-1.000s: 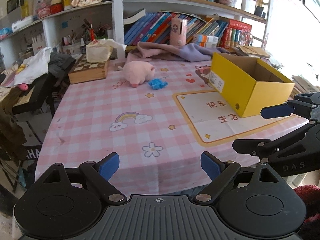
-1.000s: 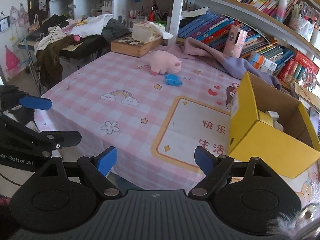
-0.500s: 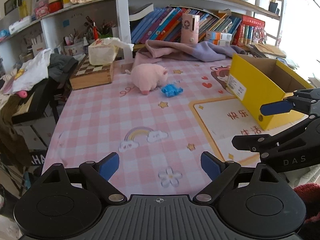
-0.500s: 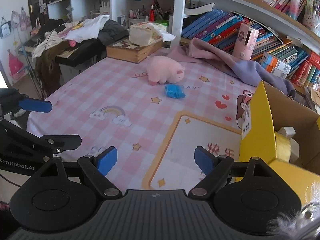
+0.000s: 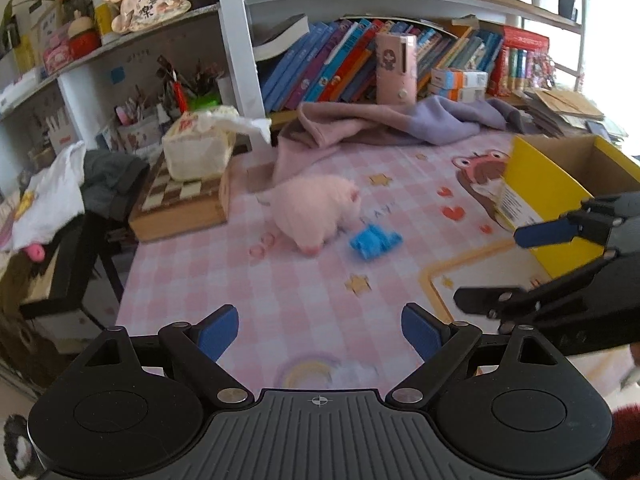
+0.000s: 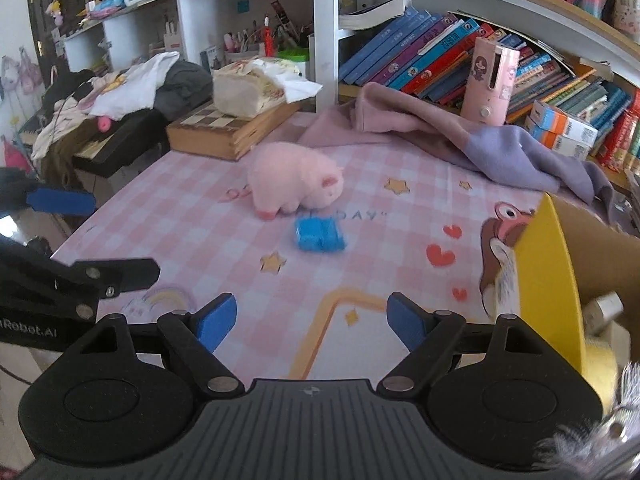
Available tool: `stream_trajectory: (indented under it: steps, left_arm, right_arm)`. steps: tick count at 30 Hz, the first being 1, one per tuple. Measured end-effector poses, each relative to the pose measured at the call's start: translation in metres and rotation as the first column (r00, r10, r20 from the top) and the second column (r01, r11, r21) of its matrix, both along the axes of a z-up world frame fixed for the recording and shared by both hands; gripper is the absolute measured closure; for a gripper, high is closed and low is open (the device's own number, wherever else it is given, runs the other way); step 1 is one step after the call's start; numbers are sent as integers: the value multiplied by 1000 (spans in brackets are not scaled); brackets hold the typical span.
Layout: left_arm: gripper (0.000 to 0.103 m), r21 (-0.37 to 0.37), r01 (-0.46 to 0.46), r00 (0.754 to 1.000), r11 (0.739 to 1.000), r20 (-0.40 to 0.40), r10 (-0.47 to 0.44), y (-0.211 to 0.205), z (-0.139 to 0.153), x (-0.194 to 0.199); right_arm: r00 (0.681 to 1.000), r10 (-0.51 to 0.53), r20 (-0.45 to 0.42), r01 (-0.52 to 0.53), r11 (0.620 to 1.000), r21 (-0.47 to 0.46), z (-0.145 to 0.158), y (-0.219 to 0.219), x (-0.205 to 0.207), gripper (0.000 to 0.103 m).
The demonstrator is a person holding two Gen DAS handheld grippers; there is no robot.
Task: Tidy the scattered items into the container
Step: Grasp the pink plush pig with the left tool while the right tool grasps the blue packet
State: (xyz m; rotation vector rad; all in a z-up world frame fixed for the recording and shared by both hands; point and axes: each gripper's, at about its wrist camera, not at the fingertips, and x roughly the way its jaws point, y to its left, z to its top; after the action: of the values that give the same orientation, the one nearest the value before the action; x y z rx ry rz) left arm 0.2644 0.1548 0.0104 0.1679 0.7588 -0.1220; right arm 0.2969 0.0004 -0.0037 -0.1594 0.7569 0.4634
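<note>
A pink plush pig (image 5: 316, 212) (image 6: 294, 185) lies on the pink checked tablecloth, with a small blue toy (image 5: 374, 241) (image 6: 320, 234) just in front of it. A yellow cardboard box (image 5: 556, 196) (image 6: 548, 276) stands at the right, holding some small items (image 6: 604, 312). My left gripper (image 5: 320, 332) is open and empty, over the cloth short of the pig. My right gripper (image 6: 310, 322) is open and empty, short of the blue toy. Each gripper also shows at the edge of the other's view.
A wooden chessboard box (image 6: 228, 128) with a tissue pack on it sits at the back left. A purple cloth (image 6: 460, 140) lies at the back, by a pink cylinder (image 6: 490, 80). Bookshelves stand behind. A dark side table with clothes (image 5: 60, 216) stands at the left.
Both grippers have moved forward over the table toward the pig and the blue toy, which now look larger. Both stay open.
</note>
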Motion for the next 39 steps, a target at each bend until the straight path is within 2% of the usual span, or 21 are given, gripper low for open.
stream_trajectory:
  steps: [5,9,12,19,24,27,31,35,36,38,39]
  left_arm:
    - [12,34,12,1000,999,13,-12,0,-3,49]
    - [12,-10,-9,1000,1000,-17,9,10,-10,85]
    - [12,-33,-4,999,999,-39,3,16,-18,108]
    - [12,-7,50,995,999,-84,-51,8,-42,154]
    - [12,33,70,990,997,-127,-65,0,-65,179]
    - [6,30,76,986,997,-149,-71,-2,-75,191]
    - [5,22,80,979,997,-192,-74,-4,-90,203]
    - [5,32,86,976,996,-205,-77,-8,-98,206]
    - [7,21,86,976,996,-201,-80,-7,-98,206]
    - [19,-12,83,977,996,-199,-84,-5,-97,205]
    - [30,-23,75,978,997,-196,-78,-4,-96,204]
  right_arm:
    - [1000,-30,-4,30,1000,3,-12,9,49,23]
    - [999,-27,-20,27,1000,-1,-26,21,82,23]
    - [1000,-3,-29,3,1000,-9,-38,33,97,23]
    - [999,12,-39,-14,999,-34,-63,51,118,24]
    - [998,15,-57,-17,999,-32,-74,55,127,31]
    - [998,12,-65,-14,999,-31,-78,56,130,44]
    - [999,7,-47,-9,999,-37,-78,54,131,58]
    - [999,14,-42,-16,999,-49,-77,53,128,62]
    - [999,14,-41,-16,999,-52,-76,53,127,63]
    - [999,10,-48,-13,999,-52,-75,52,124,64]
    - [999,7,-54,-10,999,-49,-74,50,122,64]
